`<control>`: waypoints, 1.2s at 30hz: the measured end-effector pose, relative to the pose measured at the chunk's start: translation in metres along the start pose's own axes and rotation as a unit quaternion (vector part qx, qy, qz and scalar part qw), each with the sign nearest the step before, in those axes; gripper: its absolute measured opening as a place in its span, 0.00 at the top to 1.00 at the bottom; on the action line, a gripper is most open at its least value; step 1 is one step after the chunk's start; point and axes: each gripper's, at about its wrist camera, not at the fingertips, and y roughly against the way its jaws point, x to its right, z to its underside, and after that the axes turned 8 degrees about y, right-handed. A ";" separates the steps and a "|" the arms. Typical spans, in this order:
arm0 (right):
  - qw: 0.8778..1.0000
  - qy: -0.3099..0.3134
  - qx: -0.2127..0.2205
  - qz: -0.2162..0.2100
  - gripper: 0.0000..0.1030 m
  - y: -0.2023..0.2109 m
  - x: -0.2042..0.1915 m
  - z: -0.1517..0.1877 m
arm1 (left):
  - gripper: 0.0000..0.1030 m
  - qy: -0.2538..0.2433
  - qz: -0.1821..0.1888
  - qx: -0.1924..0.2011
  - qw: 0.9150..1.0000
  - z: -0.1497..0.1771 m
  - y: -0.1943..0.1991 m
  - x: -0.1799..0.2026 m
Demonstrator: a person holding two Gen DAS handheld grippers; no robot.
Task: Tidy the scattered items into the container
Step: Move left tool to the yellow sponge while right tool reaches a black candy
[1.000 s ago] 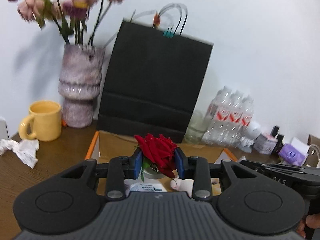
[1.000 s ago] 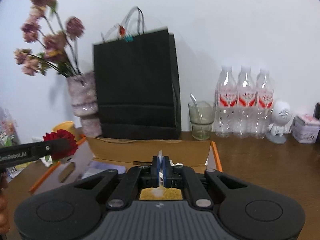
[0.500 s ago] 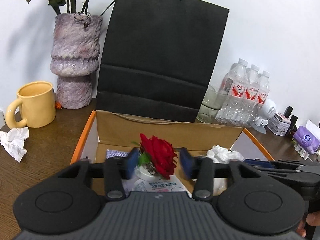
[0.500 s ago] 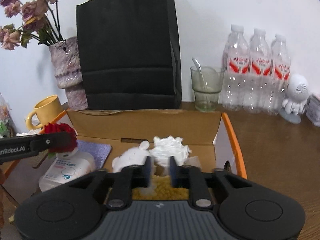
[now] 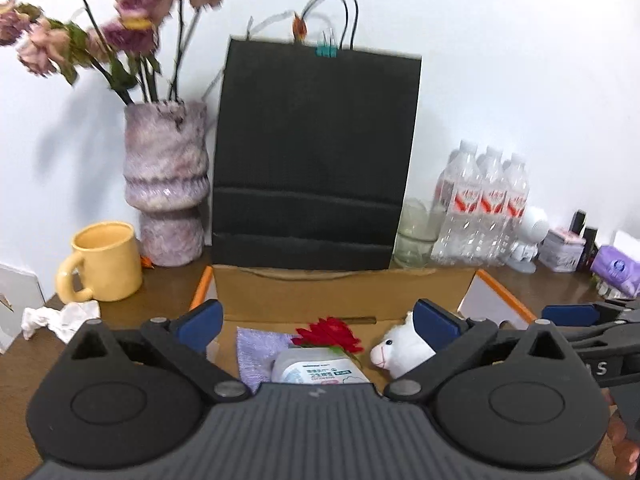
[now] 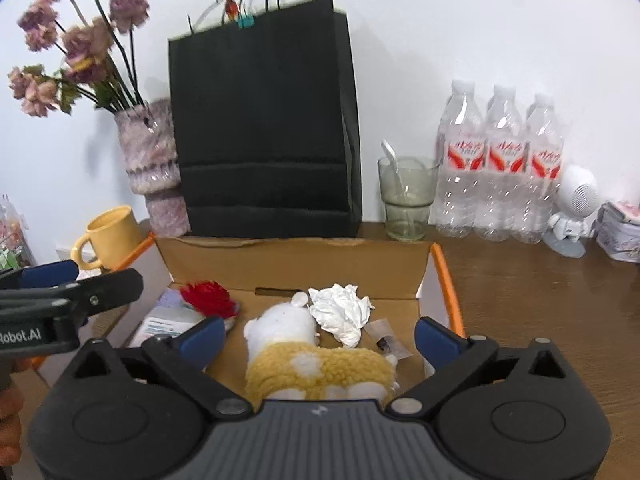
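Note:
An open cardboard box (image 5: pixel 344 288) with orange edges stands in front of both grippers. A red rose (image 5: pixel 330 334) lies in it on a white bottle (image 5: pixel 316 370), beside a purple cloth (image 5: pixel 256 350) and a plush toy (image 5: pixel 400 346). My left gripper (image 5: pixel 318 320) hovers above them, its jaws opening wide with nothing between the pads. My right gripper (image 6: pixel 320 336) is over the plush toy (image 6: pixel 312 356), jaws also opening and empty. A crumpled white tissue (image 6: pixel 340 312) rests in the box (image 6: pixel 296 256) behind the plush, and the rose (image 6: pixel 208 298) lies to its left.
Another crumpled tissue (image 5: pixel 60 318) lies on the table left of the box, by a yellow mug (image 5: pixel 104 262). Behind the box stand a black paper bag (image 5: pixel 312 160), a vase (image 5: pixel 166 180), a glass (image 6: pixel 406 196), water bottles (image 6: pixel 500 168) and a small white figure (image 6: pixel 572 208).
Both grippers went from shut to wide open. The rose left the left gripper and the tissue left the right one; both now lie in the box.

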 end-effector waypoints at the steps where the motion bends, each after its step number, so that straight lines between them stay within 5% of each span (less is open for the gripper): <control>1: 1.000 0.003 0.006 0.003 0.01 0.009 -0.001 0.002 | 0.00 -0.001 0.000 0.007 1.000 0.000 0.010 -0.002; 6: 0.999 0.024 0.023 0.021 0.01 0.057 0.000 0.026 | 0.00 -0.014 -0.020 0.020 1.000 0.008 0.050 -0.018; 17: 0.998 0.040 -0.043 0.022 0.04 0.089 -0.005 0.108 | 0.01 -0.049 -0.033 -0.052 0.997 0.068 0.082 -0.049; 26: 0.996 0.055 -0.063 0.009 0.15 0.077 -0.015 0.127 | 0.27 -0.033 -0.040 -0.099 0.994 0.089 0.062 -0.059; 30: 0.996 0.061 -0.064 -0.002 0.30 0.073 -0.018 0.127 | 0.41 -0.018 -0.033 -0.112 0.993 0.090 0.055 -0.065; 36: 0.996 0.050 -0.072 -0.022 0.43 0.067 -0.015 0.129 | 0.46 -0.008 -0.021 -0.125 0.992 0.093 0.050 -0.067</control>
